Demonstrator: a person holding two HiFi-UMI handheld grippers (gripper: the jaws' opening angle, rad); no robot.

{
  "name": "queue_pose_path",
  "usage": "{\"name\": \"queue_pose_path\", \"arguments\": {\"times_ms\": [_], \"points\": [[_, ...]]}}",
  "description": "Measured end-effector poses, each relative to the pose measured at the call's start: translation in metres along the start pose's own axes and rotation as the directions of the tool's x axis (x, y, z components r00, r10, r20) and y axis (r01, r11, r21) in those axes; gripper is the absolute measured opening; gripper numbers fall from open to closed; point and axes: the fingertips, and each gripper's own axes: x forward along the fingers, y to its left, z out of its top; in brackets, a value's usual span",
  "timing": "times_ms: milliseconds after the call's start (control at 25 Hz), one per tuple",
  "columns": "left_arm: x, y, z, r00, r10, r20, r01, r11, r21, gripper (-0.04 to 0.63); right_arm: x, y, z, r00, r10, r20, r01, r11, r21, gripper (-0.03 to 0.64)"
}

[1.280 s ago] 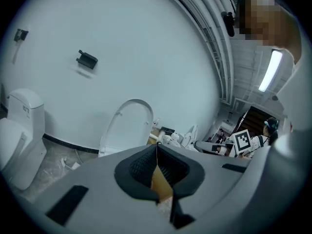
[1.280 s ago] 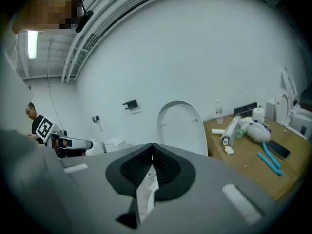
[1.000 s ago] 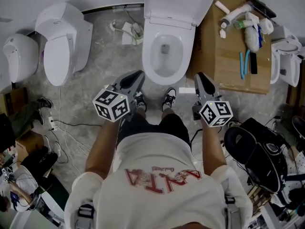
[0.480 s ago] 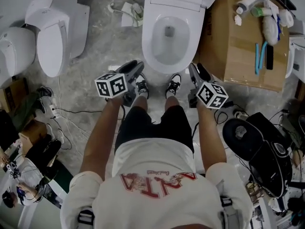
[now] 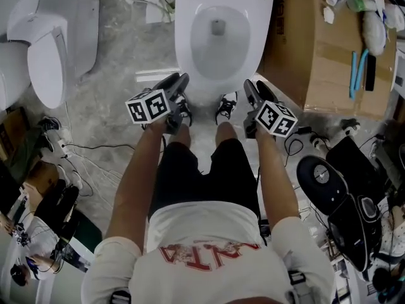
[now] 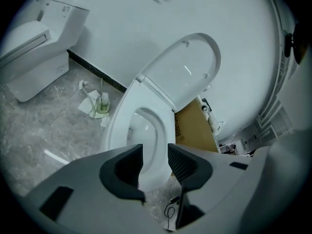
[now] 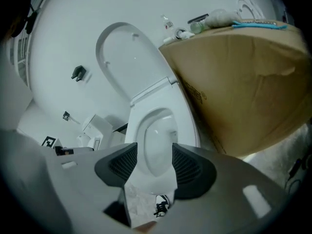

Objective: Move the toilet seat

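The white toilet [image 5: 218,68] stands straight ahead, its seat ring [image 5: 190,43] lying down on the bowl and its lid [image 6: 187,69] raised against the wall. My left gripper [image 5: 179,81] hangs just short of the bowl's front left, my right gripper [image 5: 249,86] at its front right, apart from it. Both point down and forward. The jaws of both have just been opening, with nothing between them. In the left gripper view the left gripper [image 6: 155,152] frames the seat ring [image 6: 119,126]. In the right gripper view the right gripper [image 7: 154,156] frames the seat ring [image 7: 187,113] below the lid [image 7: 124,57].
A cardboard box [image 5: 316,56] with bottles and brushes stands tight against the toilet's right side. Two more toilets [image 5: 54,43] stand at the left. My shoes [image 5: 226,106] are at the bowl's foot. Cables [image 5: 82,163] and a black bag [image 5: 335,195] lie on the floor.
Both grippers have dropped and come closer to the toilet's front rim. The toilet now fills more of the head view.
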Motion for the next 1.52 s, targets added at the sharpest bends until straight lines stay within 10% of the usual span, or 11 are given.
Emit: {"name": "queue_pose_path", "arguments": {"times_ms": [960,1520], "points": [[0.076,0.11,-0.073,0.994,-0.037,-0.099,0.015,0.977,-0.212,0.147,0.083,-0.09,-0.083,0.997,0.034,-0.075,-0.012,0.961,0.275,0.261],[0.079,0.104,-0.08,0.987,-0.017,-0.158,-0.011,0.985,-0.17,0.144,0.079,-0.085,-0.084,0.994,0.005,-0.107,0.026,0.959,0.283,0.261]]}}
